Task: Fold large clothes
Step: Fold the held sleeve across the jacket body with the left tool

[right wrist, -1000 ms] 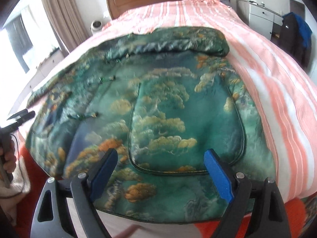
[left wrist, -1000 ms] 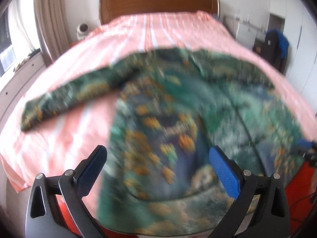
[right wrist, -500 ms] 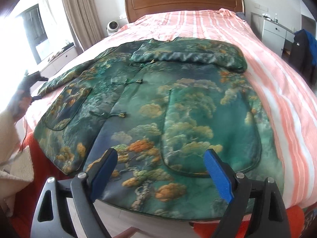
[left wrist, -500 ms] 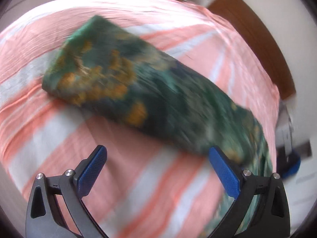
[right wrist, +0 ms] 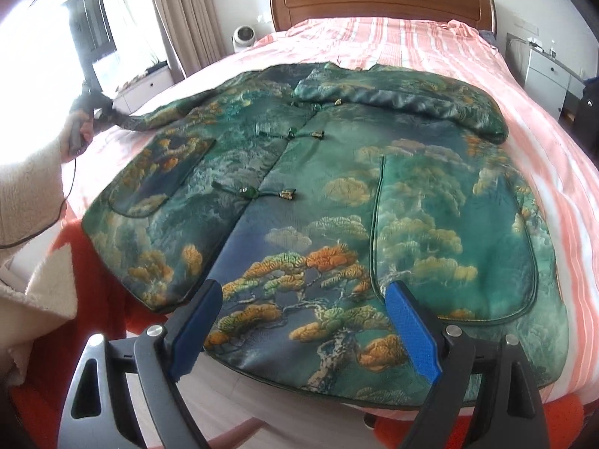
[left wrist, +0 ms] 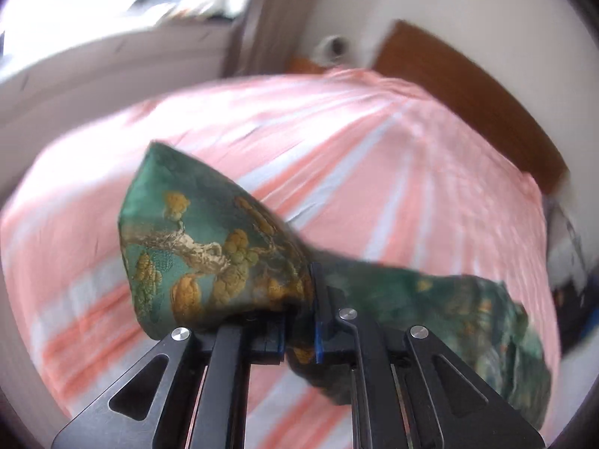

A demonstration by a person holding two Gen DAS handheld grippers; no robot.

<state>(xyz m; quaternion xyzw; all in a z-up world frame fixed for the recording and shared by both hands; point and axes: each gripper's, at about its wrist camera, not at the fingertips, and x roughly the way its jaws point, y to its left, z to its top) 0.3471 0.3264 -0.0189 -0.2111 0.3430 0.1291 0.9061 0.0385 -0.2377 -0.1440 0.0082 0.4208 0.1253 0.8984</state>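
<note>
A green brocade jacket (right wrist: 337, 187) with pine and cloud patterns lies spread front-up on the pink striped bed (right wrist: 543, 149), hem toward me. Its left sleeve (right wrist: 149, 119) stretches out to the bed's left side. My left gripper (left wrist: 299, 321) has its jaws closing tight on that sleeve's cuff (left wrist: 209, 247), which bulges up to the left of the pads. In the right wrist view the left gripper (right wrist: 99, 103) shows far left with the cuff in it. My right gripper (right wrist: 305, 299) hovers open over the jacket's hem, nothing between its fingers.
A wooden headboard (right wrist: 382, 0) closes the far end of the bed. White drawers (right wrist: 146, 86) stand by the window at left, a nightstand (right wrist: 546, 75) at right. A person's cream fleece sleeve (right wrist: 26, 187) and red-orange fabric (right wrist: 97, 280) are at the bed's near left corner.
My left gripper swung left from over the jacket's body to the sleeve end and went from wide open to shut on the cuff. The right gripper drifted slightly and stayed open.
</note>
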